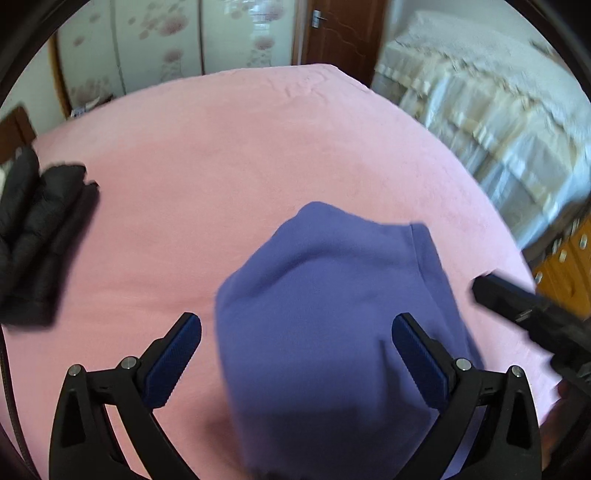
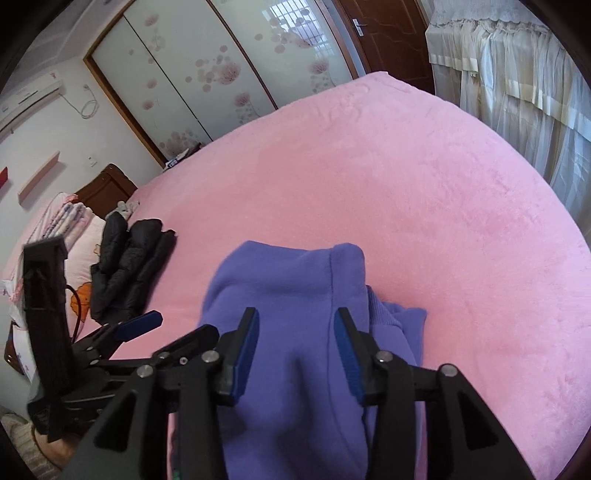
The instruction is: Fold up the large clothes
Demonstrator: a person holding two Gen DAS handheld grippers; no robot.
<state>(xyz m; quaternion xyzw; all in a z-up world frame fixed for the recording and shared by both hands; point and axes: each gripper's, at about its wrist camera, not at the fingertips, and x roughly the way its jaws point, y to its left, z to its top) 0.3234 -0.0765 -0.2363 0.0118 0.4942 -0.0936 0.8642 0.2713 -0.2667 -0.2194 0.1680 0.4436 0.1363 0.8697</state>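
Note:
A purple sweatshirt [image 1: 325,317] lies folded into a compact bundle on the pink bed cover [image 1: 240,166]. My left gripper [image 1: 295,354] hovers over its near end with the jaws wide open and empty. In the right wrist view the same purple sweatshirt [image 2: 295,295] lies under my right gripper [image 2: 295,343], whose jaws are open either side of a fabric ridge without closing on it. The left gripper [image 2: 110,343] shows at the left of that view. The right gripper [image 1: 535,317] shows at the right edge of the left wrist view.
A folded black padded jacket [image 1: 37,236] lies on the cover to the left, also in the right wrist view [image 2: 129,266]. Pillows and folded bedding [image 2: 66,225] lie at the headboard. Sliding wardrobe doors [image 2: 207,81], a brown door [image 2: 388,33] and curtains [image 2: 517,92] surround the bed.

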